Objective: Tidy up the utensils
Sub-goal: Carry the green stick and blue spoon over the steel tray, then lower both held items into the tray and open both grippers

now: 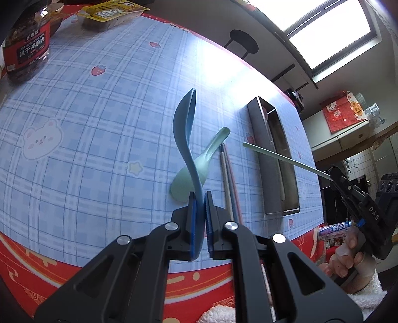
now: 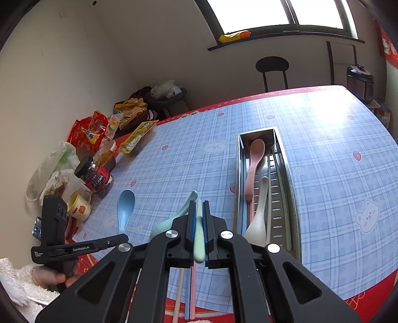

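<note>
My left gripper [image 1: 201,198] is clamped on the handle of a blue plastic spoon [image 1: 185,129], bowl end raised off the table and pointing away from me. My right gripper [image 2: 198,206] is clamped on one pale green plastic chopstick [image 2: 199,236]; in the left wrist view the same stick [image 1: 286,157] juts out from the right gripper [image 1: 333,175] across the near part of the tray.

The long rectangular stainless steel utensil tray [image 2: 291,174] lies flat on the blue plaid tablecloth with bears and strawberries [image 2: 335,161], to the right of both grippers. Inside it: a pink plastic spoon [image 2: 253,164] in the far half, a cream white plastic spoon [image 2: 258,218] nearer, its handle beside the pink one. Thin sticks also lie along the tray's left channel and right side; how many I cannot tell.

On the cloth left of the tray lies a mint green plastic spoon [image 1: 199,164], bowl toward me, just behind the blue spoon in my left fingers. Just right of it lie loose chopsticks in white, blue and pink [image 1: 230,183], side by side, parallel to the tray.

Far left: a dark snack jar with red label [image 1: 26,49], plus a yellow snack packet [image 1: 112,12] at the table's far edge. Right wrist view shows a small cream mug [image 2: 79,205] near the jar.
</note>
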`<state>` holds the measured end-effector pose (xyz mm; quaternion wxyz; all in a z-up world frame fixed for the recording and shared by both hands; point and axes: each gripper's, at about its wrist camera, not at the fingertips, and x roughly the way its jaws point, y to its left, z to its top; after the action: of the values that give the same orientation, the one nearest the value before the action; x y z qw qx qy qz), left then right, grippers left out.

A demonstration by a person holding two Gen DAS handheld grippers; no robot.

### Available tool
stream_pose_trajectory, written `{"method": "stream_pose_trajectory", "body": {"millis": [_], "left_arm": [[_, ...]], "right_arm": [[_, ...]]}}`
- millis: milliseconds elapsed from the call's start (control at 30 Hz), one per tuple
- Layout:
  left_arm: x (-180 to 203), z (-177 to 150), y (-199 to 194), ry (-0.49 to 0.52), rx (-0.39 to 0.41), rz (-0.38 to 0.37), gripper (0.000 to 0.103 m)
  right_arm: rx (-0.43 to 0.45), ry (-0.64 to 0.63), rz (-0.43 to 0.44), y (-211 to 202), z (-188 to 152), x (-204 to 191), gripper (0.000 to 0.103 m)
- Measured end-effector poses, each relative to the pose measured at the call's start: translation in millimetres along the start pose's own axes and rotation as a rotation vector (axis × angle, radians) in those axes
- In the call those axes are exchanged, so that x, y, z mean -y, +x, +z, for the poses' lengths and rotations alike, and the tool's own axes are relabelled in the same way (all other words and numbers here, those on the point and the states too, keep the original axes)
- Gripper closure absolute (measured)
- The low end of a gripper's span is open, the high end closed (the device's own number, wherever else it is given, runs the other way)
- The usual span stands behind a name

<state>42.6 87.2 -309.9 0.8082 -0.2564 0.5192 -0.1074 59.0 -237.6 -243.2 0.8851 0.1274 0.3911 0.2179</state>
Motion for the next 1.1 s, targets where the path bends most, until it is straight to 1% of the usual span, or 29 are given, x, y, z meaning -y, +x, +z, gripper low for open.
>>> {"method": "stream_pose_trajectory", "body": {"millis": [67,233,433,500,567,633,767,867,967,1100], "left_arm": [[8.3,8.0,-1.5,0.011,-0.006,-0.036,0.092],[37.5,27.9,0.1,0.068,-0.022,-0.092,0.092],[68.0,57.0,25.2,0.061,-0.079,-0.177,0.092],[82.4,67.2,38.6,0.081,-0.109,-0.196,0.092],[98.4,77.1,52.5,0.128,-0.124,-0.189,0.092],[112.3,87.4,69.4,0.149,-0.154,-0.192,0.092],[130.8,109.6,109.4,0.128,-0.236,-0.223,0.092],[143.2,123.1,142.8,0.111,-0.303,-0.225,0.092],[152.4,130.8,170.9,0.079,-0.365,-0.234,0.092],[158.6,137.5,198.1,0.041,-0.413,-0.231,0.092]], "right_arm": [[0.015,-0.003,-0.006,-3.3,3.9,0.1,0.098],[0.058,-0.010,-0.032,-12.9,16.7,4.2,0.098],[0.105,-0.011,-0.097,-25.2,29.8,21.5,0.098],[0.114,0.004,-0.122,-27.1,34.1,31.6,0.098],[0.120,0.023,-0.143,-26.4,36.6,42.1,0.098],[0.109,0.042,-0.166,-20.8,37.7,51.8,0.098],[0.095,0.070,-0.198,-8.7,38.5,66.4,0.098],[0.094,0.078,-0.219,0.1,42.1,73.5,0.098],[0.093,0.079,-0.232,8.5,46.1,77.6,0.098],[0.087,0.075,-0.245,18.5,50.6,82.3,0.098]]}}
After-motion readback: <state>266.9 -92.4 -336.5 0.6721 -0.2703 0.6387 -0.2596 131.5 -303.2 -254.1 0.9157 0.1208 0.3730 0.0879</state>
